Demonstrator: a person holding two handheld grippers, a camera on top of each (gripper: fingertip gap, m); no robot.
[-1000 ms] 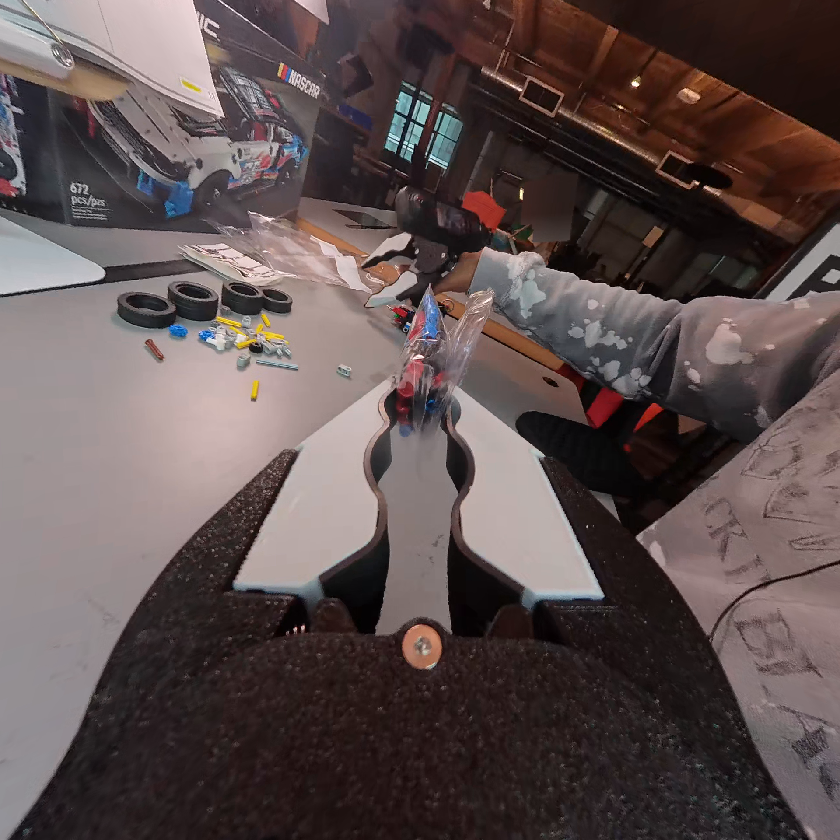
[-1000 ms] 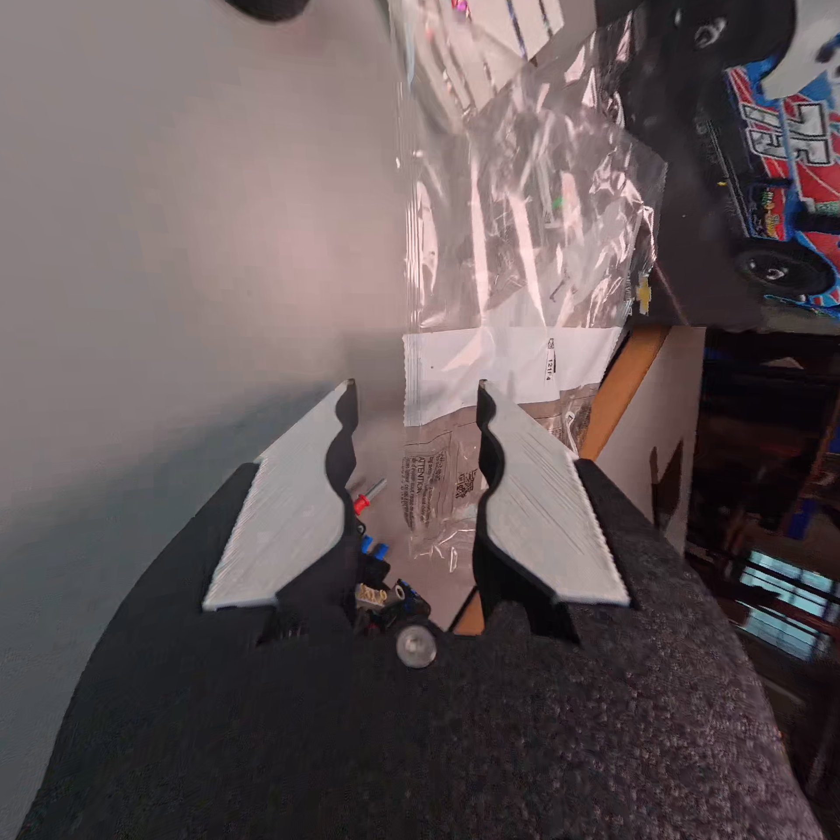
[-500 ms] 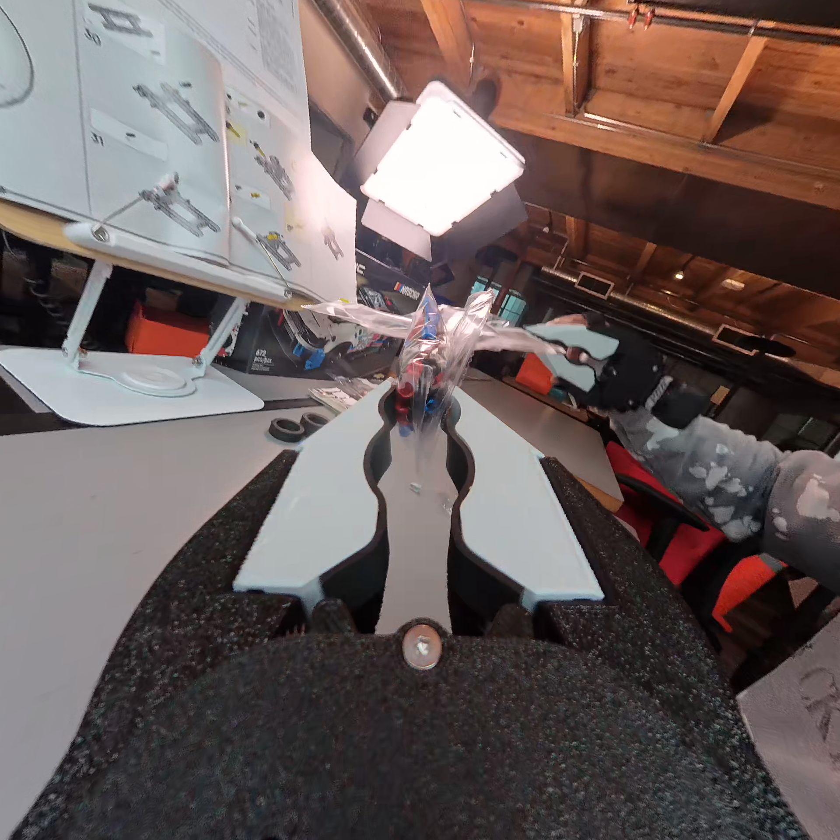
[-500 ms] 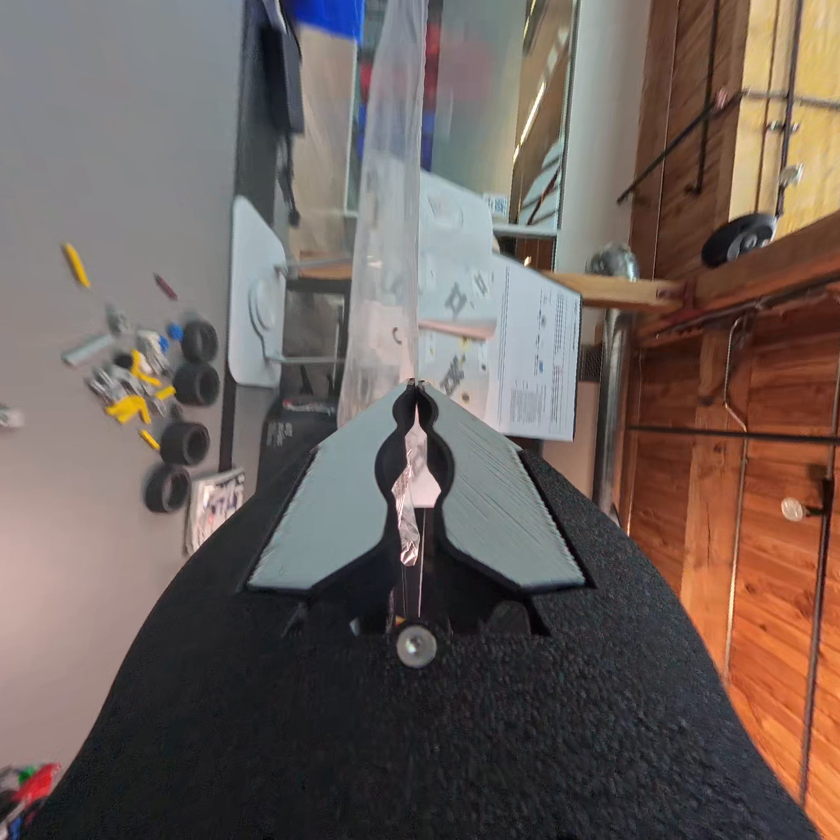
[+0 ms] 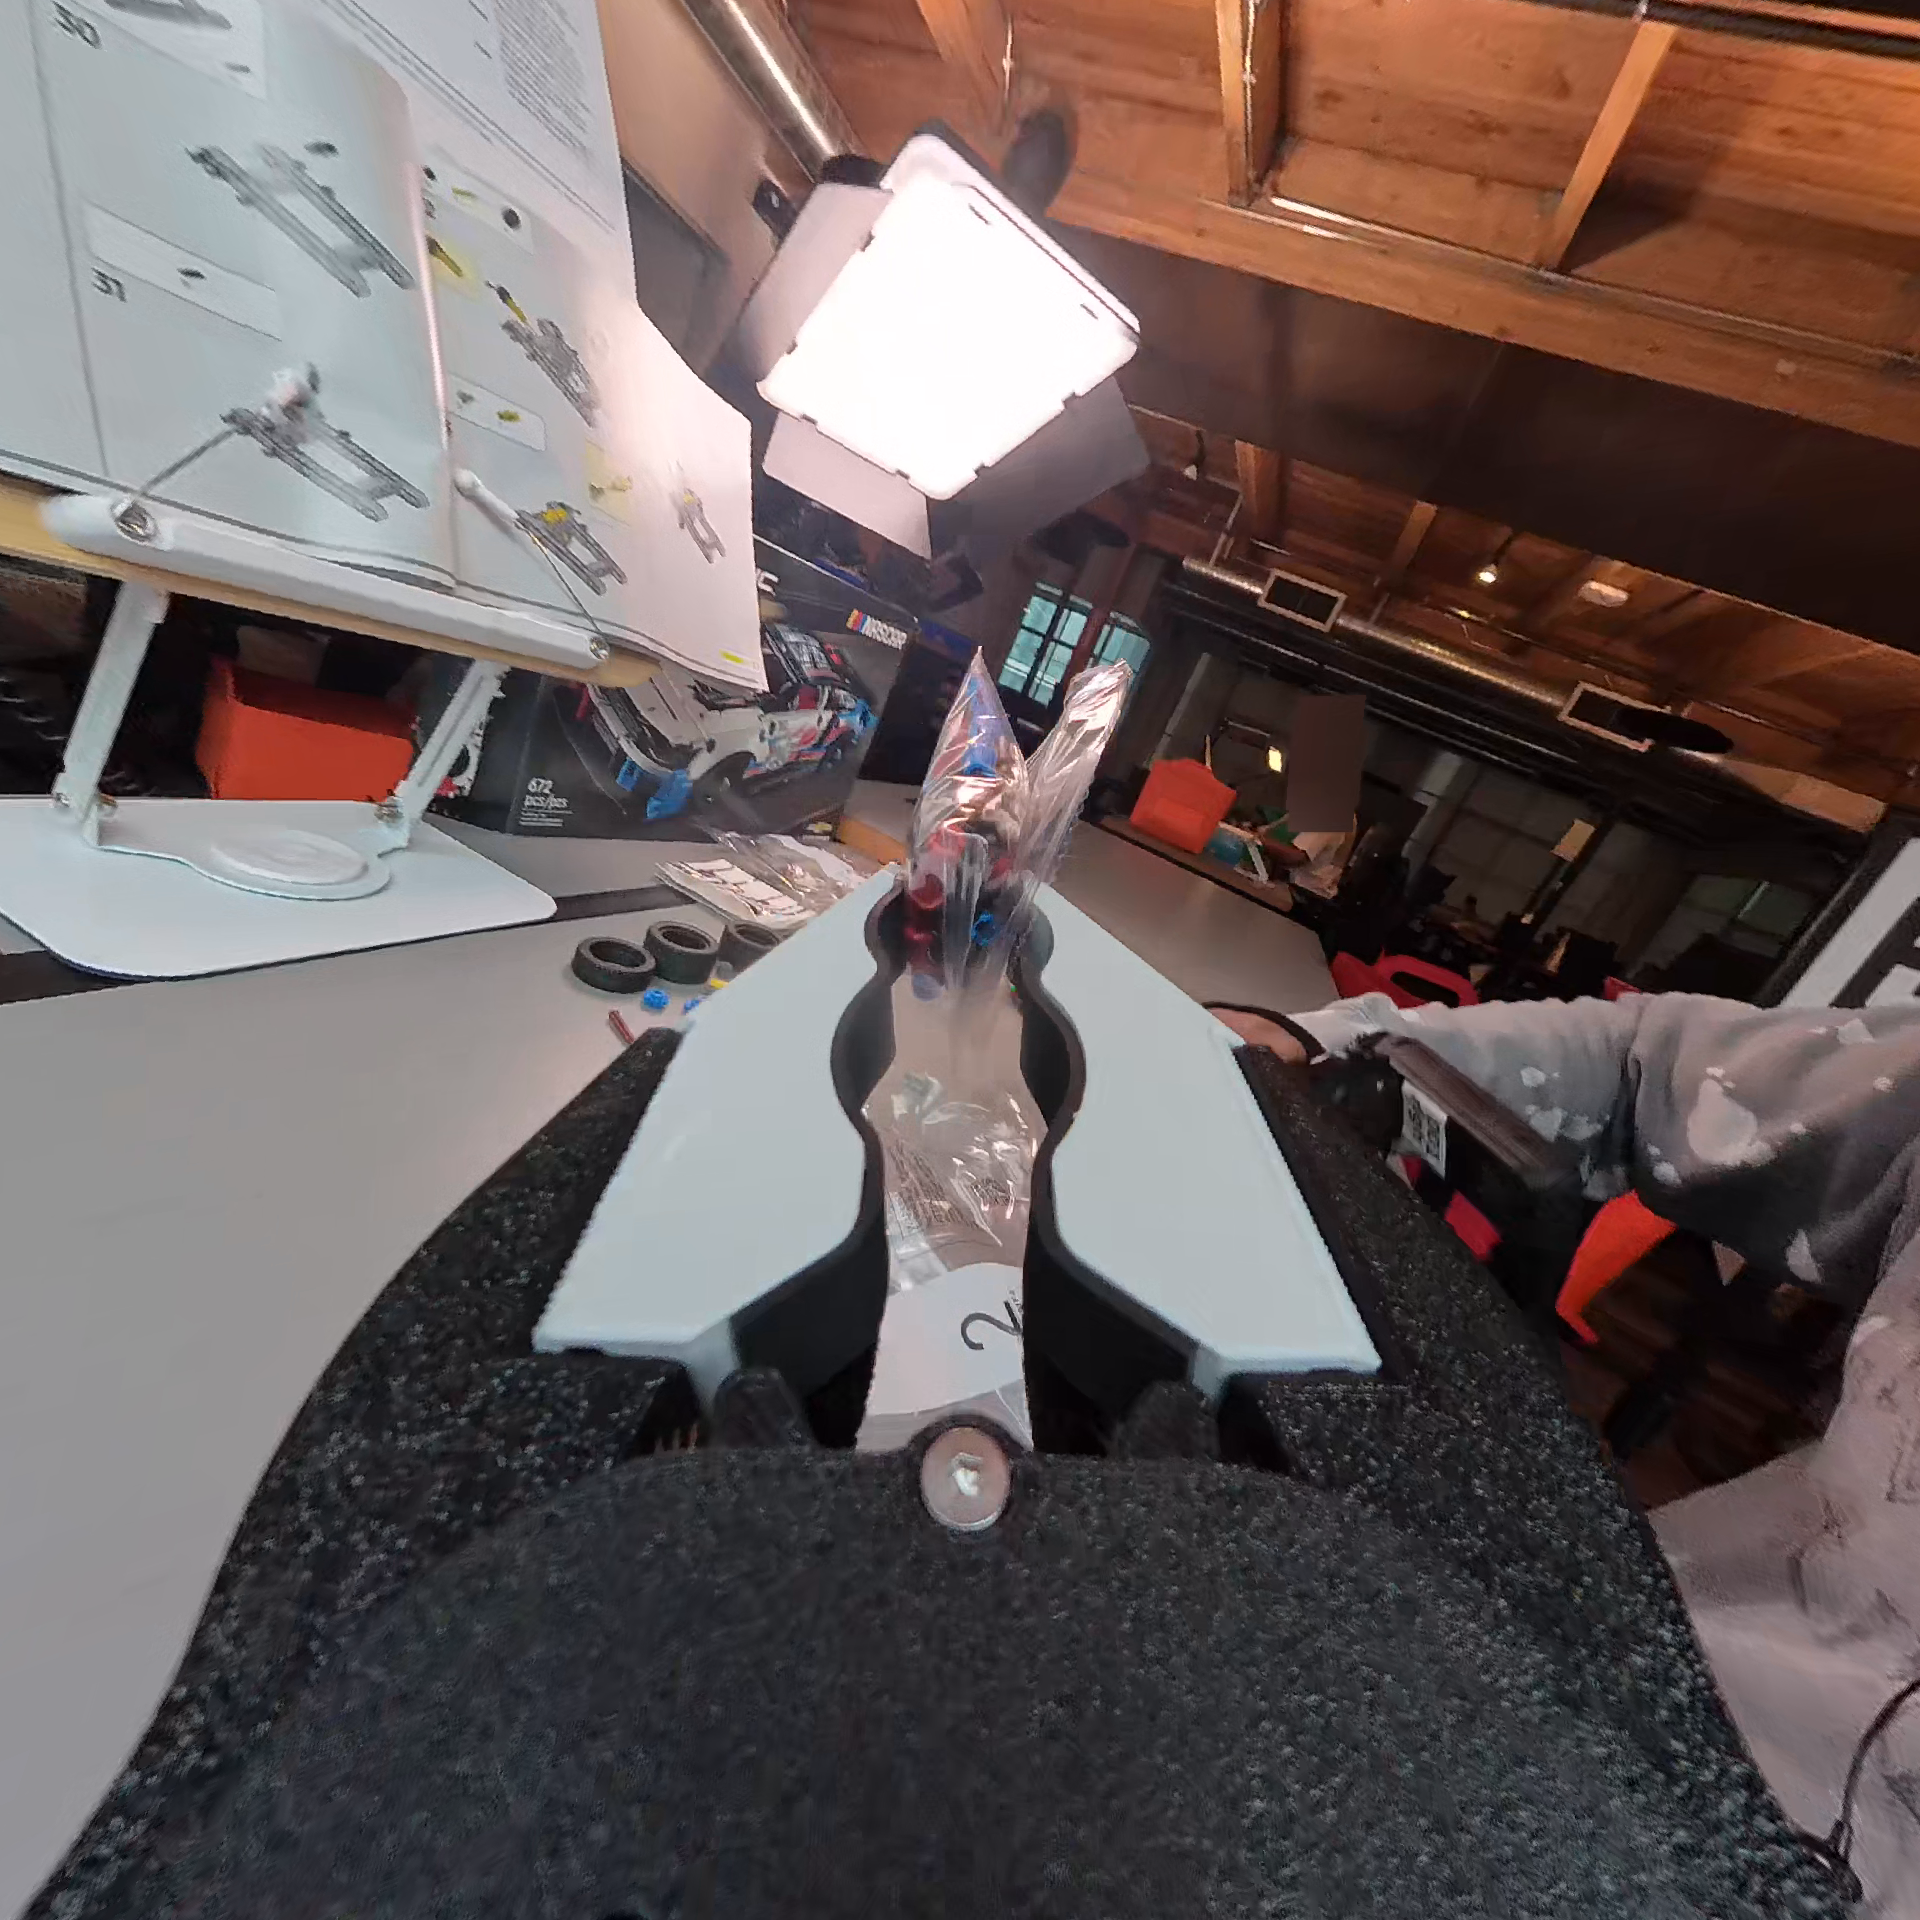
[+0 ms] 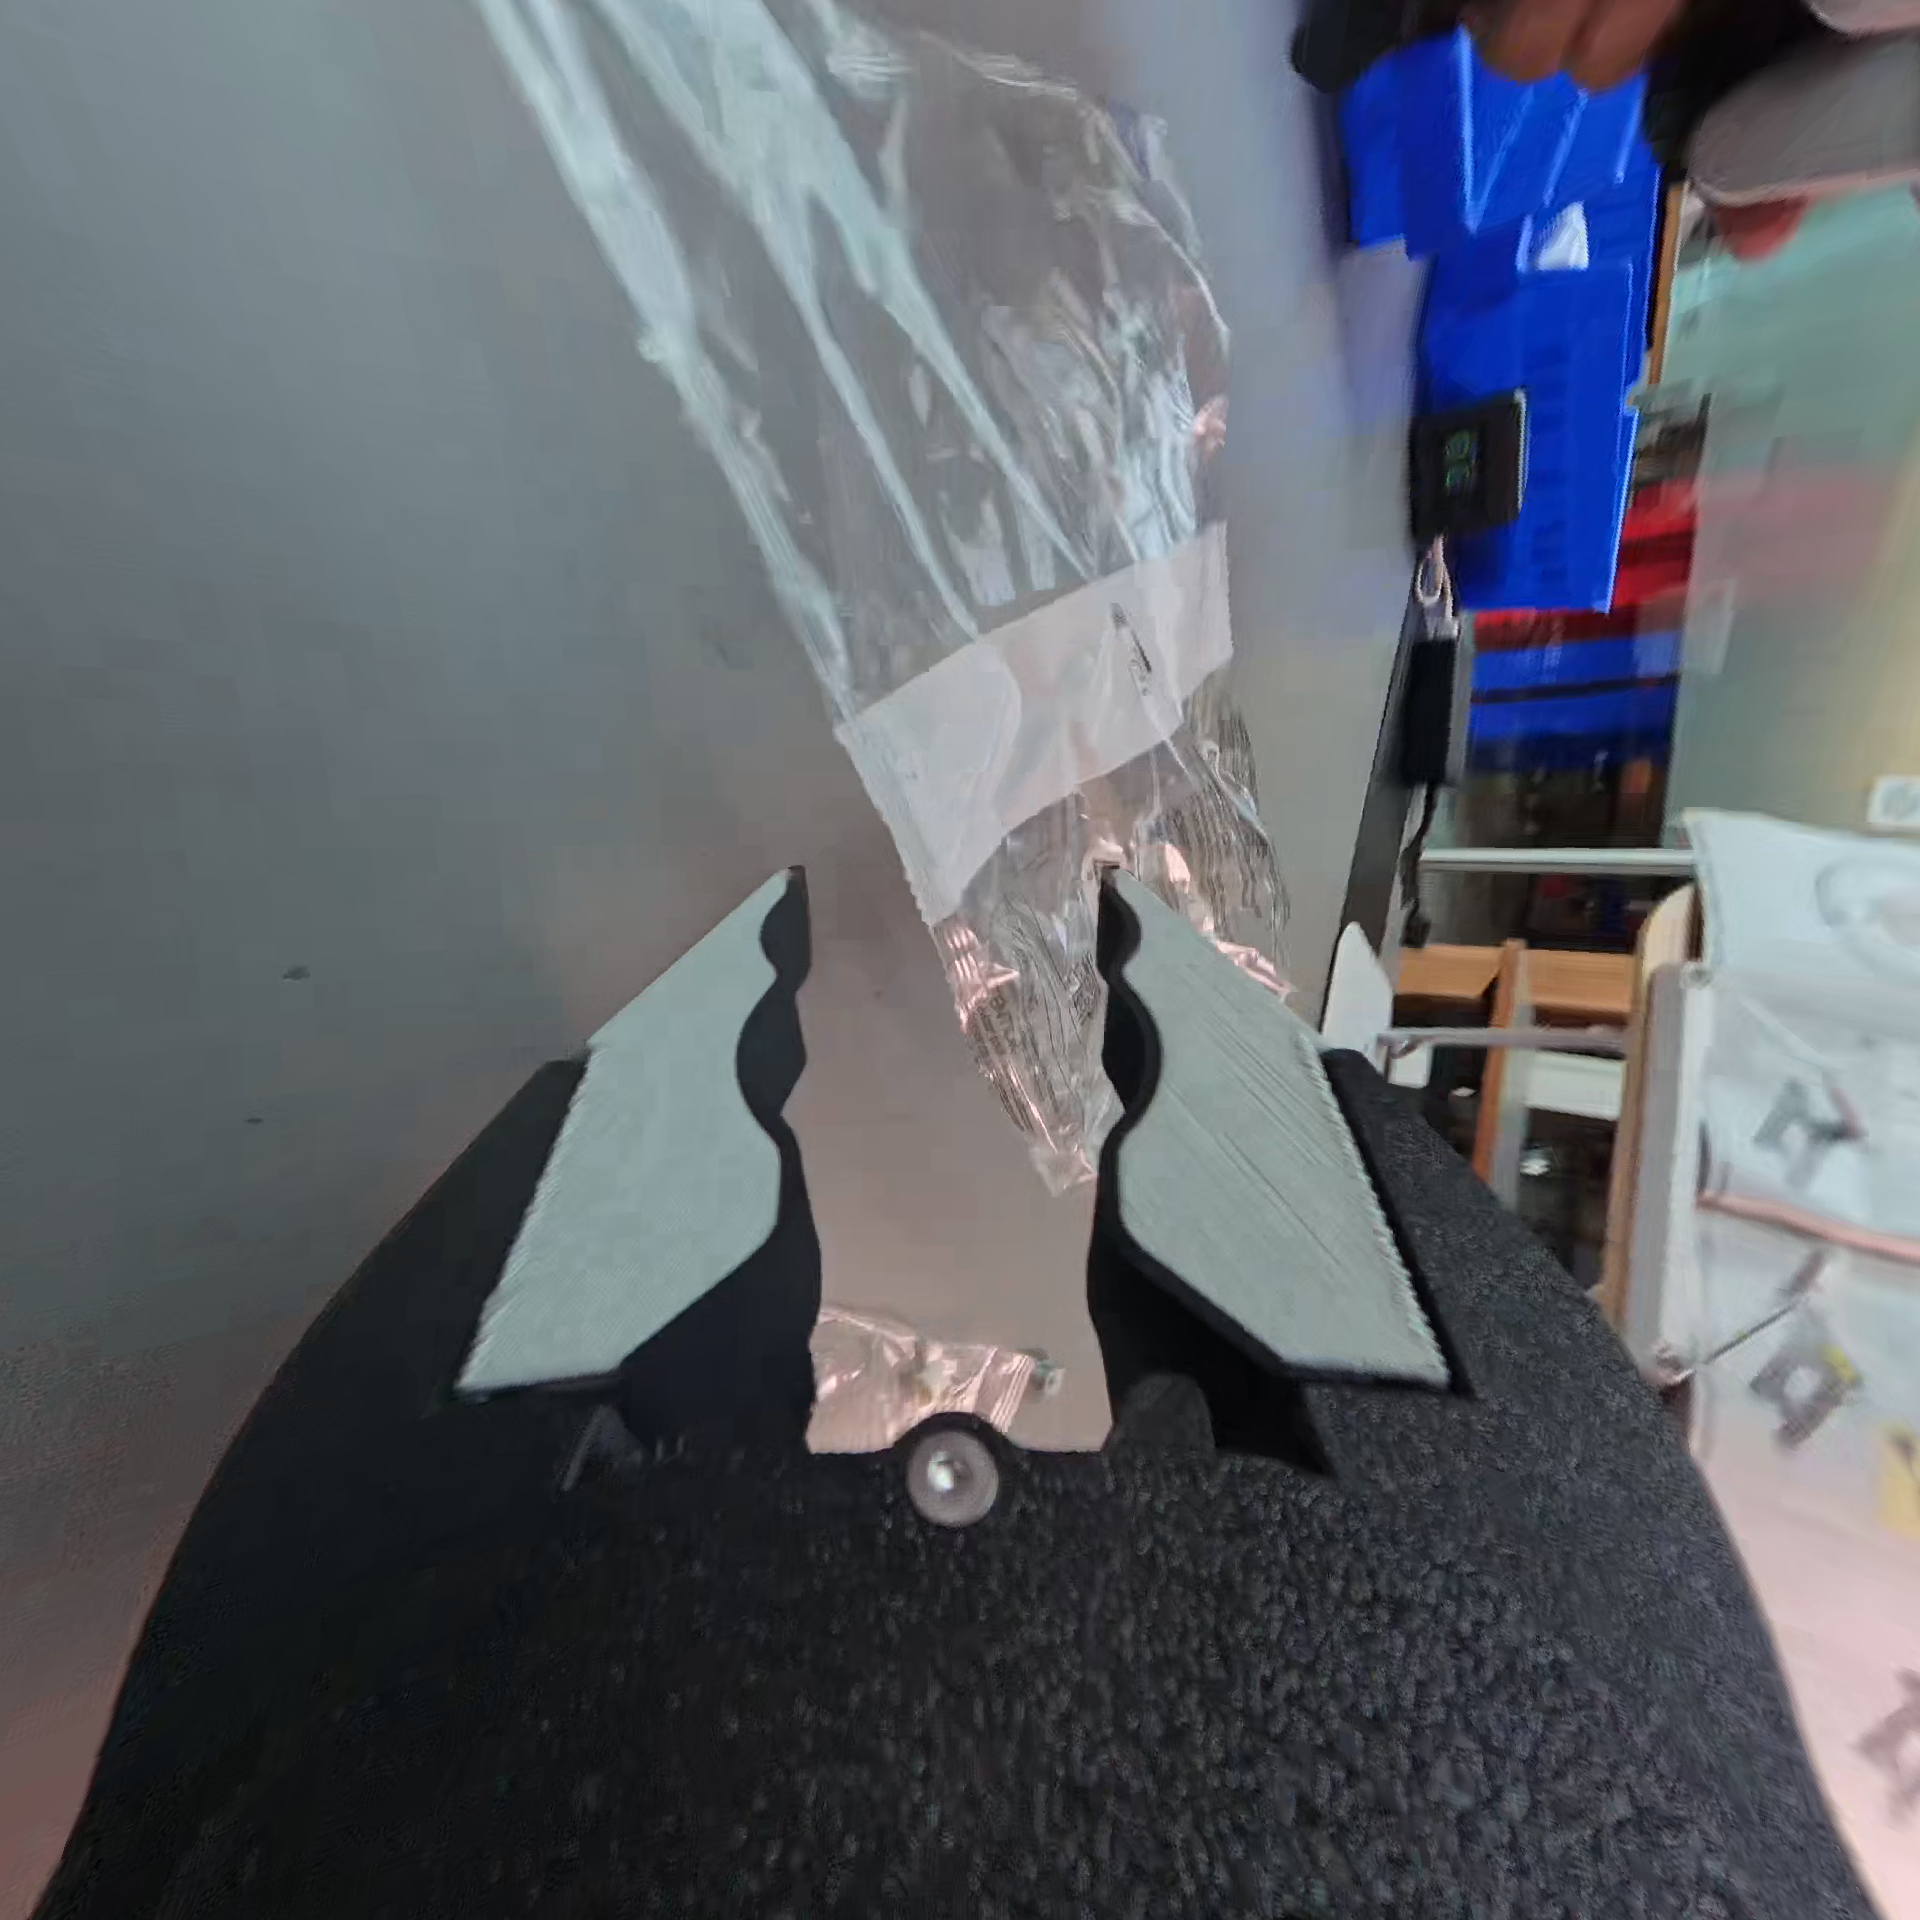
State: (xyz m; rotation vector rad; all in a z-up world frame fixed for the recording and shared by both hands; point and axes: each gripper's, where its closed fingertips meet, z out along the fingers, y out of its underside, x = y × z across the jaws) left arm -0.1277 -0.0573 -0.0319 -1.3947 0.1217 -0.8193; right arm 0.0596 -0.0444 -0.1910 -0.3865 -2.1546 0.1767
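My left gripper (image 5: 956, 909) is shut on a small clear plastic bag (image 5: 977, 821) of red, blue and white pieces and holds it up above the grey table (image 5: 260, 1143). A larger clear, empty bag with a white strip (image 5: 956, 1174) shows below, between my left fingers. My right gripper (image 6: 951, 883) is open. The same empty bag (image 6: 1039, 675) hangs loose and blurred in front of it, its lower end against the right finger (image 6: 1226, 1122). A person's grey spotted sleeve (image 5: 1662, 1091) reaches in from the right.
An open instruction booklet (image 5: 312, 312) rests on a white stand (image 5: 260, 883) at the back left. Behind it is a dark box with a car picture (image 5: 675, 769). Black tyres (image 5: 665, 951) and small loose pieces (image 5: 655, 1003) lie on the table. A bright light panel (image 5: 935, 312) hangs above. My hands' fingertips stand some 25 cm from each other.
My right gripper was shut on the empty clear bag half a second ago; now it is open and the bag hangs loose. My left gripper still holds the bag of pieces, raised.
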